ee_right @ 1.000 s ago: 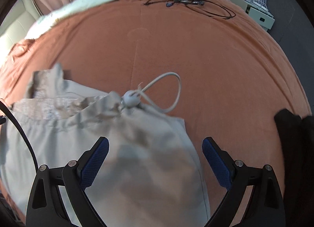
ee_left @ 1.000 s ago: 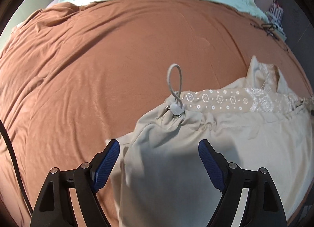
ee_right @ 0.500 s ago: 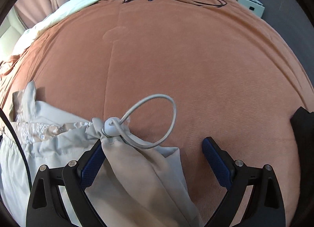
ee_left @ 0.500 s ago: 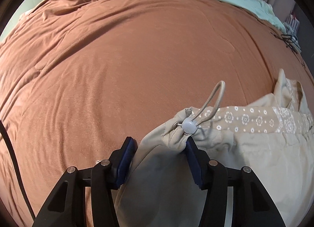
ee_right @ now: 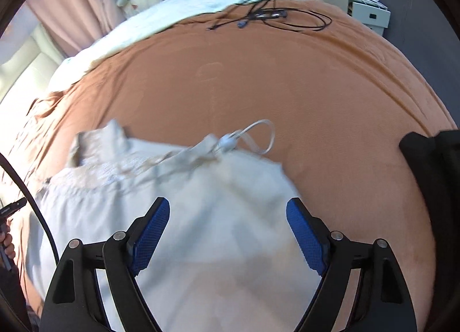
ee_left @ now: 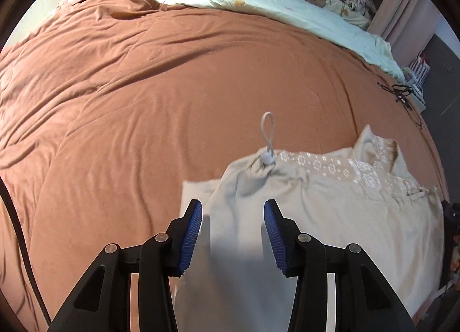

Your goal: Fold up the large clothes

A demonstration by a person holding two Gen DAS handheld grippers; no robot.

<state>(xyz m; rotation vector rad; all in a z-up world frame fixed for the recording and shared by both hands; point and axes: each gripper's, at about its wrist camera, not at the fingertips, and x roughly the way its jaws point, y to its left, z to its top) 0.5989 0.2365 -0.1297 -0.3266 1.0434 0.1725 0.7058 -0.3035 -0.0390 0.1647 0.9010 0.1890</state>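
Your left claw (ee_left: 233, 218) is partly open and closing, its blue pads either side of a raised fold of the beige garment (ee_left: 330, 217); cloth sits between them, but the pads are not yet pressing on it. That garment lies spread on the brown bedspread (ee_left: 129, 102), its gathered hem facing away from you, with a cord loop and toggle (ee_left: 267, 142) at the left corner. To the right, your right claw (ee_right: 227, 220) stands wide and is also closing, hovering over the same cloth (ee_right: 201, 188), blurred here, gripping nothing. A second cord loop (ee_right: 258, 139) lies at the right corner. Black cables (ee_right: 273, 15) rest farther up the bed.
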